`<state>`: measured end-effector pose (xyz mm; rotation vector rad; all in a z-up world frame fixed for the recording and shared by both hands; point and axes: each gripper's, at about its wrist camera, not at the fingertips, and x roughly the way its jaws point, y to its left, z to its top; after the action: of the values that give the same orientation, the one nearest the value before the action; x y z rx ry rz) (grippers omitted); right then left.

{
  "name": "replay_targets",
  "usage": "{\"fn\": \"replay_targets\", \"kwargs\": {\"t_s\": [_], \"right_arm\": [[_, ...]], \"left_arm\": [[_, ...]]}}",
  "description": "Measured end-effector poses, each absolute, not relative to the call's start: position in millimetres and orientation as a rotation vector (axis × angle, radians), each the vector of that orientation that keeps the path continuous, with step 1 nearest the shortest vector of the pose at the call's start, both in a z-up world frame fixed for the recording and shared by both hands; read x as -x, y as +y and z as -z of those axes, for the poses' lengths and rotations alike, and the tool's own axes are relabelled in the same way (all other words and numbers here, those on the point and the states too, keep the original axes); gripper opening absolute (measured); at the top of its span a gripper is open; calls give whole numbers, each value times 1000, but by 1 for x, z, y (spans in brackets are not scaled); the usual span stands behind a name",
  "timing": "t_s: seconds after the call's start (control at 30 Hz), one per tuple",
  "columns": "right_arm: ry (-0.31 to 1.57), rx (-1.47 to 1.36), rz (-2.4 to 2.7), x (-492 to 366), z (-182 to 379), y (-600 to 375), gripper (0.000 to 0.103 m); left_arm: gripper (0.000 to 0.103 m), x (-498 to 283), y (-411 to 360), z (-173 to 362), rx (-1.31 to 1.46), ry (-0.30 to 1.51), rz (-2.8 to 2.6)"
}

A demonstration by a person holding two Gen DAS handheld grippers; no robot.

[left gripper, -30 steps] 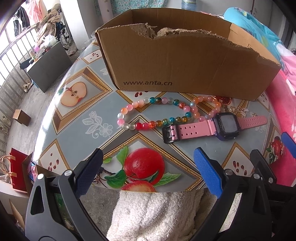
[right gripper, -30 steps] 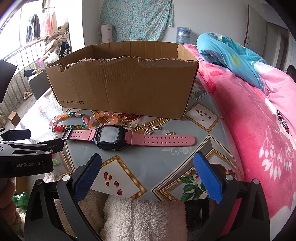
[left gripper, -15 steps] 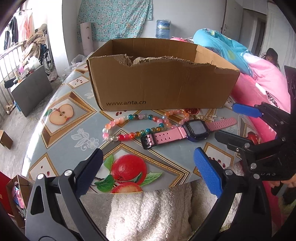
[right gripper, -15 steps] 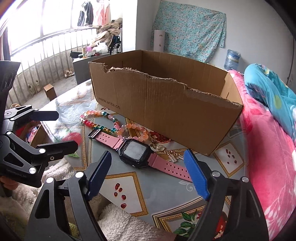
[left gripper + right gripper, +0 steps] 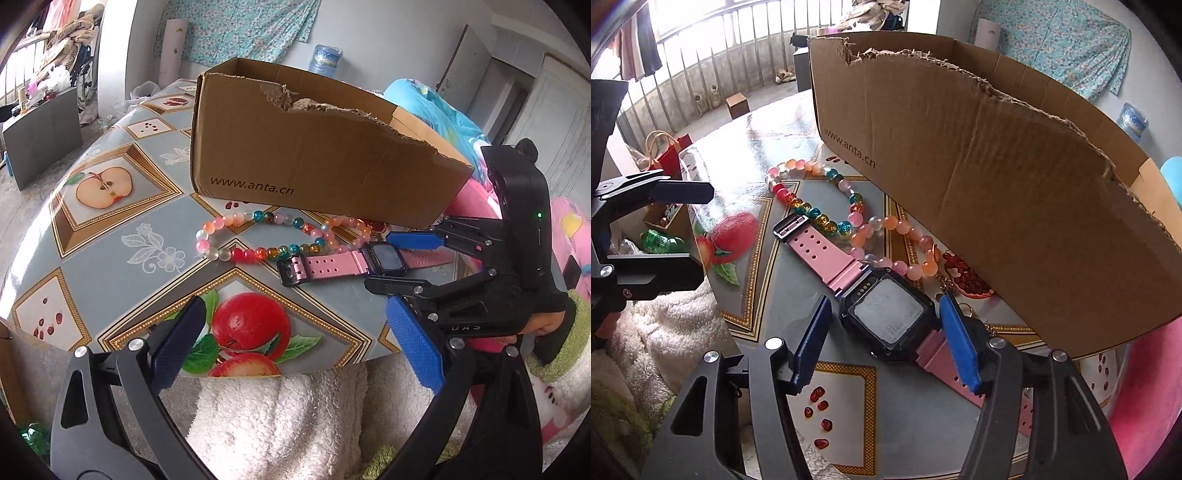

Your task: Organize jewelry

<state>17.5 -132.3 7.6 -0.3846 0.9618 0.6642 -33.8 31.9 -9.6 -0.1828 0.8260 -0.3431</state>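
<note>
The pink watch was lying flat on the counter, right in front of the torn cardboard box, with its dark square face up and the straps stretched out left and right. The right gripper was sitting over it with the watch case between its blue fingers, which had just been closing in; there was a visible gap on the left side of the case, and the right pad looked about at the edge of it, so not really clamped on it. Just beside the watch, on the far left side, the bead bracelet lay in a loose loop touching the buckle end of the strap, and a small gold chain piece sat tucked against the foot of the box. The left gripper hung over the near edge of the counter above the red apple print, fingers wide apart with nothing in them. A white fluffy towel showed below the counter edge, and pink bedding was off to the right.
</note>
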Motion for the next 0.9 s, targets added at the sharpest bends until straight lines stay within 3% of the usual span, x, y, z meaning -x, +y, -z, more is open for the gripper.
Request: {"fn": "replay_targets", "kwargs": {"t_s": [0.2, 0.5, 0.77, 0.9], "right_arm": [[1010, 438, -720, -18, -11, -129, 53], [1169, 364, -845, -33, -13, -138, 53], [1296, 273, -954, -55, -10, -141, 53], [1317, 239, -976, -62, -7, -138, 53]], "left_arm": [[95, 31, 29, 9, 142, 786, 418], [94, 43, -9, 3, -188, 699, 507], [51, 23, -33, 19, -322, 778, 548], [23, 16, -42, 24, -393, 793, 516]]}}
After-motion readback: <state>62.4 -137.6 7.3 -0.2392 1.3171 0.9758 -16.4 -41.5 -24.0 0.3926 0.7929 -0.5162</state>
